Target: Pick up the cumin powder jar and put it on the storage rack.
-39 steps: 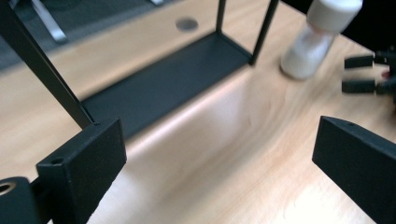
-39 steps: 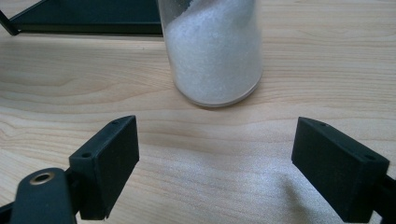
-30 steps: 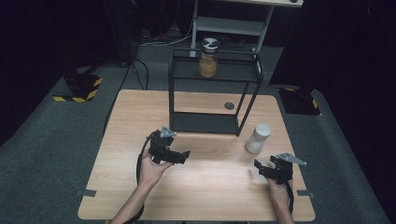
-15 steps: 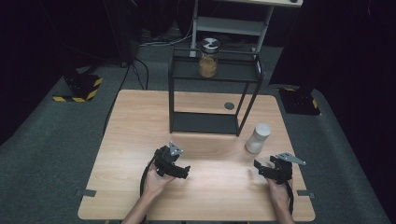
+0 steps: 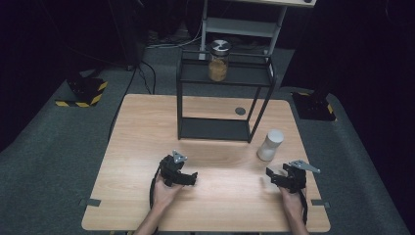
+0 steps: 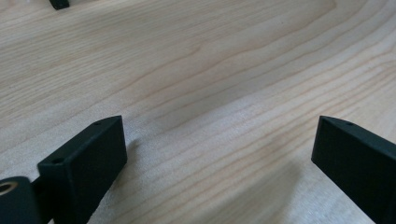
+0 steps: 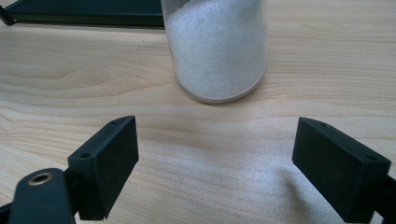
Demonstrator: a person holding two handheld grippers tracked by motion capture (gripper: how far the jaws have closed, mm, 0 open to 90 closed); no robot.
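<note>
the light wooden desk [image 5: 127, 147] has a person's two hands on its near edge, each with a black tool.

on the left, the left hand-held gripper [image 5: 190, 178] sits low over the bare wood near the front of the desk. its two black jaws are spread wide apart, and in the left gripper view there is just wood grain between them, nothing held.

in the middle, at the back of the desk, stands a black metal shelf rack [image 5: 182, 98] with thin legs. on its top shelf is a clear glass jar with a silver lid and brown stuff inside [image 5: 218, 62].

to the right of the rack's front leg stands a small round white jar full of white grains [image 5: 270, 145]. it is upright on the desk, near the right hand.

on the right, the right hand-held gripper [image 5: 270, 177] rests low by the front edge and points toward the white jar. in the right gripper view its jaws are spread wide, with bare wood between them. the white jar [image 7: 215, 46] stands just ahead of the jaws, not touching them.
</note>
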